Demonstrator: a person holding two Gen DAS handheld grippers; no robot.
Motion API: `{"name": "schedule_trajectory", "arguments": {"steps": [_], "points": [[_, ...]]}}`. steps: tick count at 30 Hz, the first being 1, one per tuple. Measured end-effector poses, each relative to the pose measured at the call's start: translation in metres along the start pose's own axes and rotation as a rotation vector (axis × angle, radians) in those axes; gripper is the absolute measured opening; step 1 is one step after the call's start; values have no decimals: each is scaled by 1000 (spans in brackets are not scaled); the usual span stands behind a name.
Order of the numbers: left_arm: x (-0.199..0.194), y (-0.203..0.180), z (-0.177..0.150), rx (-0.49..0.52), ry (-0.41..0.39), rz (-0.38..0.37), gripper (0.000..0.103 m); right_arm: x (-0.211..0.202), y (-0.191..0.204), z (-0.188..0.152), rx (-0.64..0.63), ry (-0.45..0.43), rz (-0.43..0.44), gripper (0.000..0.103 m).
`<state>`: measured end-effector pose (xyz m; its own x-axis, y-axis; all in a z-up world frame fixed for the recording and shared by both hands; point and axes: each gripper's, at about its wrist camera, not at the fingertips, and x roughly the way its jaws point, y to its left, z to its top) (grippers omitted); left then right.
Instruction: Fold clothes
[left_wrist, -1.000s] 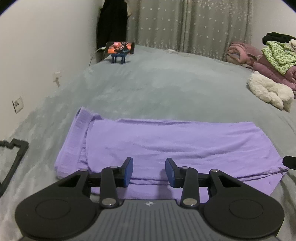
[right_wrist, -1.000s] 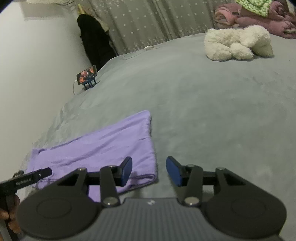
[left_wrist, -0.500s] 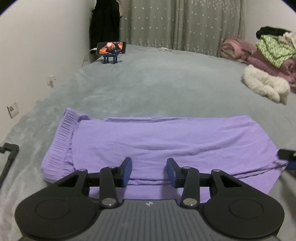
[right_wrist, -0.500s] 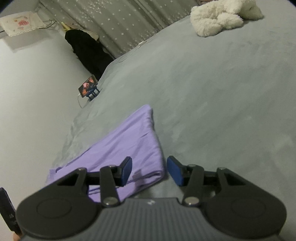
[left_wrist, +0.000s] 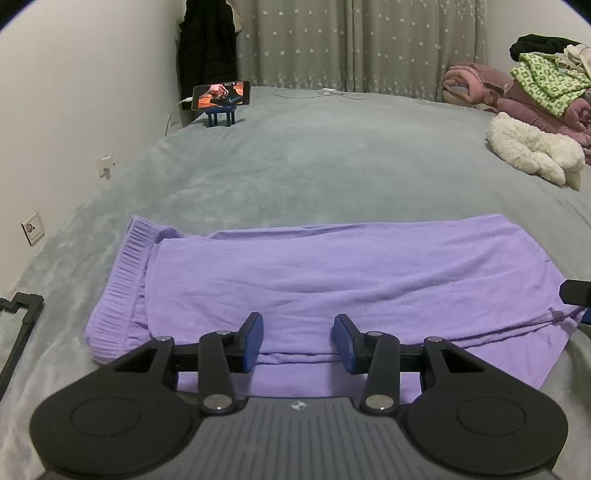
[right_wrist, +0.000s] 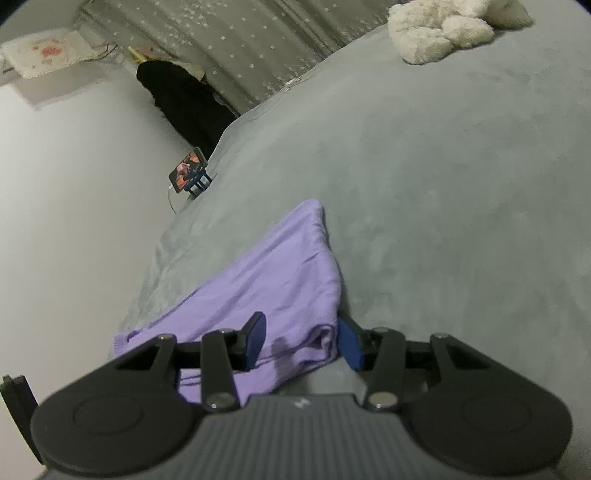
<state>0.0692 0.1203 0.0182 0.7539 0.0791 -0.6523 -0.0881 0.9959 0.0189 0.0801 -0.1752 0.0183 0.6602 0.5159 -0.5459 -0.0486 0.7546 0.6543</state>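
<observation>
Rolled since before, right gripper (right_wrist: 301, 341) straddles purple trousers (right_wrist: 280, 280) hem.

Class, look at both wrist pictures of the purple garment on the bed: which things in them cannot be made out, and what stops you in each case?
- Purple garment, near edge: left wrist view, covered by the left gripper.
- Its corner by the right gripper: right wrist view, blurred, so contact with the pads is unclear.
- Phone screen: both views, too small.
- Clothes pile: left wrist view, cut off by the right edge.
</observation>
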Motion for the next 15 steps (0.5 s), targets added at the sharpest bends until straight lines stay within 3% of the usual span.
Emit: {"name": "schedule_trajectory", "arguments": {"steps": [5, 11, 15], "points": [[-1, 4, 3, -20, 6, -18, 42, 1, -3, -2, 45, 2, 43, 40], [-6, 9, 7, -37, -15, -38, 42, 0, -3, -4, 63, -15, 28, 20], [2, 5, 2, -15, 9, -24, 42, 2, -4, -4, 67, -9, 17, 24]]}}
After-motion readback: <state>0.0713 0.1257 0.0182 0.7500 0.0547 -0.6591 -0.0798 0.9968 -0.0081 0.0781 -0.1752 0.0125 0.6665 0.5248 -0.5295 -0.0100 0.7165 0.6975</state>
